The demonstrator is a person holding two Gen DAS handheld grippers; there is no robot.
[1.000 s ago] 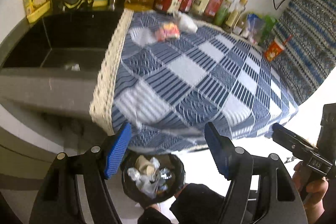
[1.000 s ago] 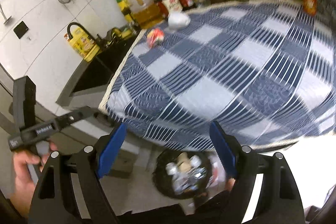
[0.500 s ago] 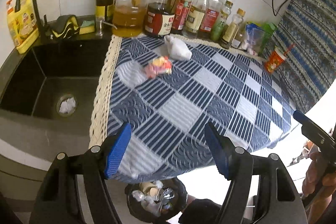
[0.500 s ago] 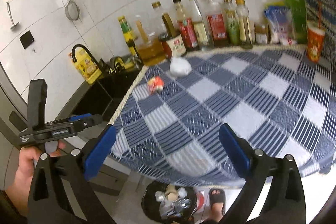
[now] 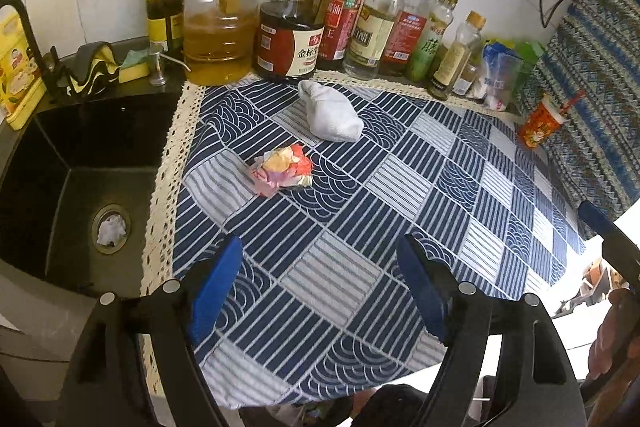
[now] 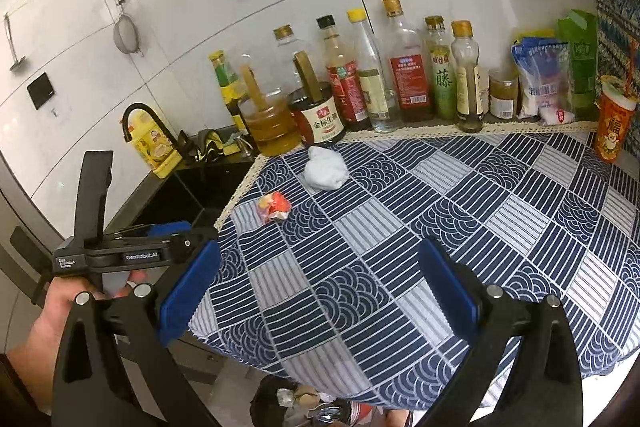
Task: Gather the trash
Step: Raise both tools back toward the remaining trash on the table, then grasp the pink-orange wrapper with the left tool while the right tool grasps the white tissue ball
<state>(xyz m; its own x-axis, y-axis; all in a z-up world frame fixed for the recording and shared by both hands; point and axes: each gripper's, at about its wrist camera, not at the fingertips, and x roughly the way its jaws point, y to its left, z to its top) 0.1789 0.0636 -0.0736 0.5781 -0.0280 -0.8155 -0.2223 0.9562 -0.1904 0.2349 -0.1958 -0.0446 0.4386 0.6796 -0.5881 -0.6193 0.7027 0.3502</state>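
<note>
A crumpled red-and-yellow wrapper [image 5: 282, 169] [image 6: 274, 206] lies on the blue checked tablecloth [image 5: 400, 187] near its sink-side edge. A white crumpled wad [image 5: 330, 111] [image 6: 325, 171] sits just behind it, in front of the bottles. My left gripper [image 5: 318, 251] hovers over the cloth short of the wrapper; its jaws are opening with nothing between them. My right gripper [image 6: 318, 251] stands open and empty over the table's front part, further from both pieces. A black bin [image 6: 304, 403] with trash in it shows below the table's front edge.
Oil and sauce bottles [image 5: 288, 27] line the back wall. A red paper cup [image 5: 540, 125] and food bags [image 6: 544, 83] stand at the far right. A black sink [image 5: 80, 167] with a white wad in its drain [image 5: 111, 230] lies left of the table.
Both grippers have risen from above the bin and moved forward over the table. The right jaws have spread wider, the left jaws slightly. The bin has dropped out of the left wrist view.
</note>
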